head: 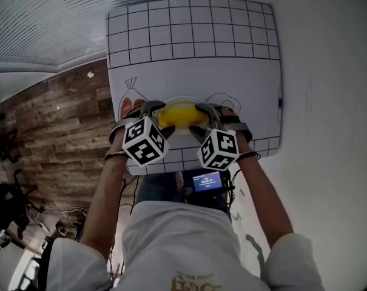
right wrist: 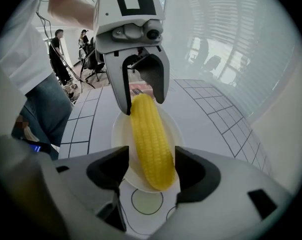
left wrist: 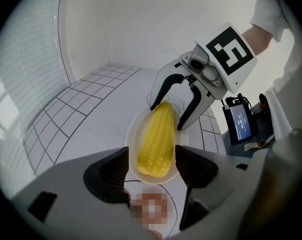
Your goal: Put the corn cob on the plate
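Lying lengthwise on the white plate [head: 183,98], the corn cob [head: 180,114] sits between both pairs of fingers at once, 1 end inside the left gripper [head: 154,115] and the other end inside the right gripper [head: 202,115]. In the left gripper view the left gripper [left wrist: 151,159] has its fingers [left wrist: 108,174] spread wide, with the blunt end of the corn cob [left wrist: 156,139] between them and a sliver of plate [left wrist: 133,134] showing on each side, so they do not seem to press on it. In the right gripper view the right gripper [right wrist: 151,164] stands just as wide around the cob's other end [right wrist: 151,141], again with no visible squeeze, and the plate [right wrist: 120,129] lies directly under the fingers. The plate rests on a gridded mat [head: 189,35] on the pale bench [head: 316,71]. My reading is that the placing step is at its end: the cob looks to be borne by the plate, not by either gripper. The next move calls for drawing both grippers up and apart, clear of the 2 ends, without a finger catching the cob and rolling it off the shallow rim.
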